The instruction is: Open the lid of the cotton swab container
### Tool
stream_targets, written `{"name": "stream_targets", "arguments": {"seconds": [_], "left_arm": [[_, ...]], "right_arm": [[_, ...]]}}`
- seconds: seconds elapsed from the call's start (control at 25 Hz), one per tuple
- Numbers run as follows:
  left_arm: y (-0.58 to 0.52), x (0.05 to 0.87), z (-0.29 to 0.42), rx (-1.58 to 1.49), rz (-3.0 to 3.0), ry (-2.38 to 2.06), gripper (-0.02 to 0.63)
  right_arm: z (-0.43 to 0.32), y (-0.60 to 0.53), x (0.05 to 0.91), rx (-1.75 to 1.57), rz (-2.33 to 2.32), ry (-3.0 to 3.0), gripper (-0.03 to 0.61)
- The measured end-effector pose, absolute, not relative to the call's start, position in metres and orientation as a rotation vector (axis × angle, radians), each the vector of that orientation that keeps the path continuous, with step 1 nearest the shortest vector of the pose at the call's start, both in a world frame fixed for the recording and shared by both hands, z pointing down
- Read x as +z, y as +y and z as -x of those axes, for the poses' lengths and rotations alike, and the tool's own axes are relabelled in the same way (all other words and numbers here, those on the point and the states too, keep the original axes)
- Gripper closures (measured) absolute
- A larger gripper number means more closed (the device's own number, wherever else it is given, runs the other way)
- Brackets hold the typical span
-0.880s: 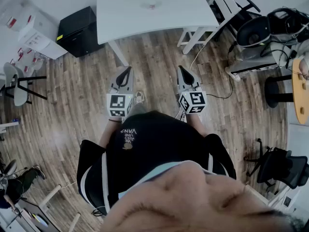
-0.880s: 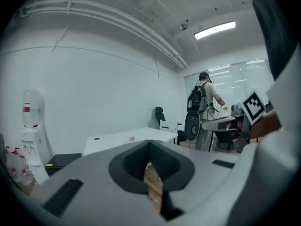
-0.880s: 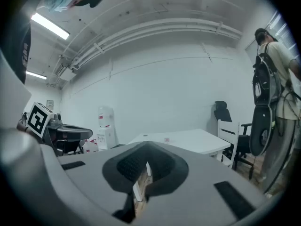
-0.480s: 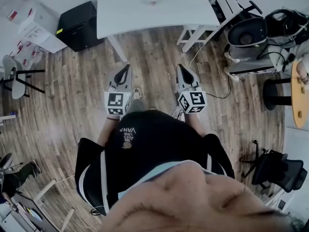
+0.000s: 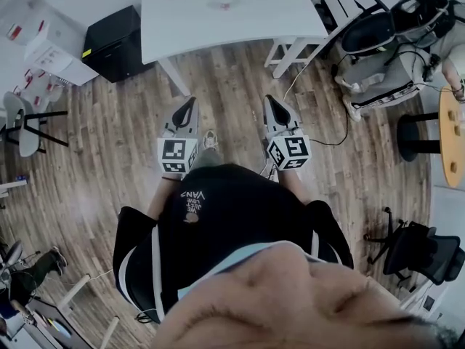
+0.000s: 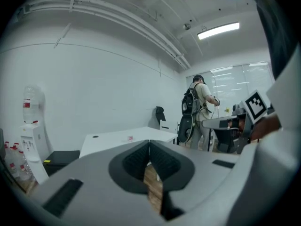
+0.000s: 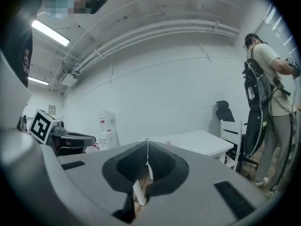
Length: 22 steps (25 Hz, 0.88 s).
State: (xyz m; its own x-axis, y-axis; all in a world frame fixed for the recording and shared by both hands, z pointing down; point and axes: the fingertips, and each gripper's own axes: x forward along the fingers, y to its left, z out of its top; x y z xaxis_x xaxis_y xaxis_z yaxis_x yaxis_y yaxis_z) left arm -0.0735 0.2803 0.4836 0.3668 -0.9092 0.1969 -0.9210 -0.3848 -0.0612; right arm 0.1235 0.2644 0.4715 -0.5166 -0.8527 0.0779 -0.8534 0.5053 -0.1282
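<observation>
Head view: left tongs (image 5: 190, 106) and right tongs (image 5: 272, 106) are hovering over open wooden floor (image 5: 232, 78), well short of the white worktop (image 5: 254, 20) and its near edge. A small reddish item (image 5: 225, 6) is lying mid-worktop, too small to identify or orient.

Left gripper view: tongs are pressing together, empty.

Right gripper view: likewise.

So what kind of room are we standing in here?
Looks like an office or lab workspace: a white table on a wood-plank floor, a black office chair, and a water dispenser.
</observation>
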Motion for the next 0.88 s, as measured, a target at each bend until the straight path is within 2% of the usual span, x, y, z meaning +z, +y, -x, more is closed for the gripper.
{"name": "stream_targets", "arguments": {"seconds": [0.88], "left_arm": [[0.144, 0.487, 0.112, 0.303, -2.598, -1.617, 0.595]], "right_arm": [[-0.082, 0.141, 0.466, 0.219, -1.596, -2.663, 0.566]]}}
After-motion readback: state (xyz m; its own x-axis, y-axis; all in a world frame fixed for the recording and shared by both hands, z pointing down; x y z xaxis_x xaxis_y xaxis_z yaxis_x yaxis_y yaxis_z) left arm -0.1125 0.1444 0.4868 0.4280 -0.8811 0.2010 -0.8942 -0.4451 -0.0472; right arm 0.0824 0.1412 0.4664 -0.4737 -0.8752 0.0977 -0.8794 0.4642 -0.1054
